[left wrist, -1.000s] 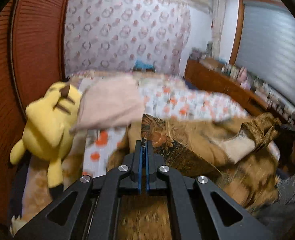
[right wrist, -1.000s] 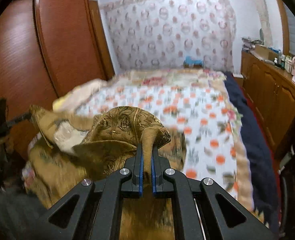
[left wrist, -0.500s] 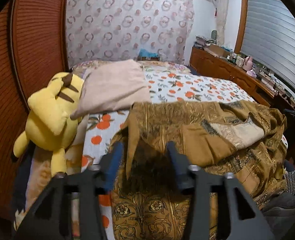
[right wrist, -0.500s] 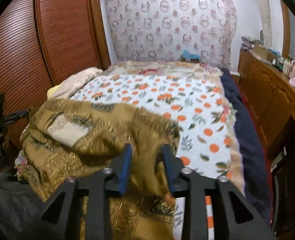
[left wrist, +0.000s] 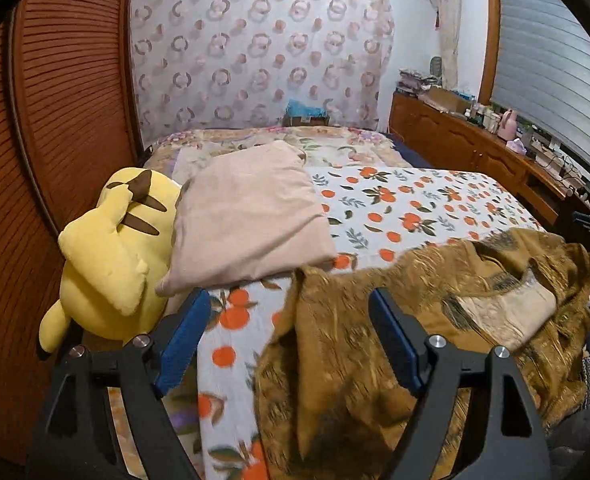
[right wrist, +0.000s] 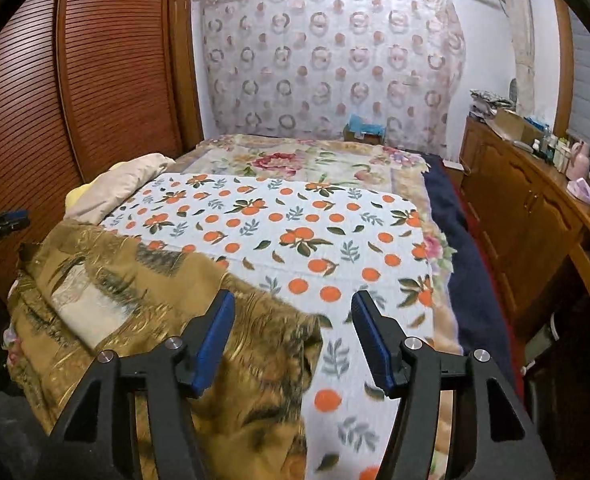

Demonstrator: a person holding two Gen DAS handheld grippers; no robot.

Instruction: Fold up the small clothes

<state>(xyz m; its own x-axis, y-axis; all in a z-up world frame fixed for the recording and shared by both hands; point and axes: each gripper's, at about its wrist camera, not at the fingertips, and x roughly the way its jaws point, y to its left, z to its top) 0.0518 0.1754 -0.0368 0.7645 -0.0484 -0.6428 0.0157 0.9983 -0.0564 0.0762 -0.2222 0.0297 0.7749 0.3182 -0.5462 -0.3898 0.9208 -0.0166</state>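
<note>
A golden-brown patterned garment (left wrist: 435,320) lies crumpled on the near part of the bed, with a pale lining patch (left wrist: 507,312) showing. In the left wrist view my left gripper (left wrist: 291,304) hangs over its left edge, jaws opening, pads clear of the cloth. The right wrist view has the same garment (right wrist: 135,304) at lower left. My right gripper (right wrist: 291,304) hovers above its right edge, jaws also opening, and the cloth lies below them untouched.
An orange-print sheet (left wrist: 407,208) covers the bed. A beige pillow (left wrist: 247,216) and a yellow plush toy (left wrist: 111,256) sit at the left by the wooden wardrobe (left wrist: 55,120). A wooden dresser (right wrist: 535,208) with bottles runs along the right wall.
Both grippers were shut on the garment's corners and have let go. The cloth has dropped flat onto the bed, and both grippers have pulled back from it.
</note>
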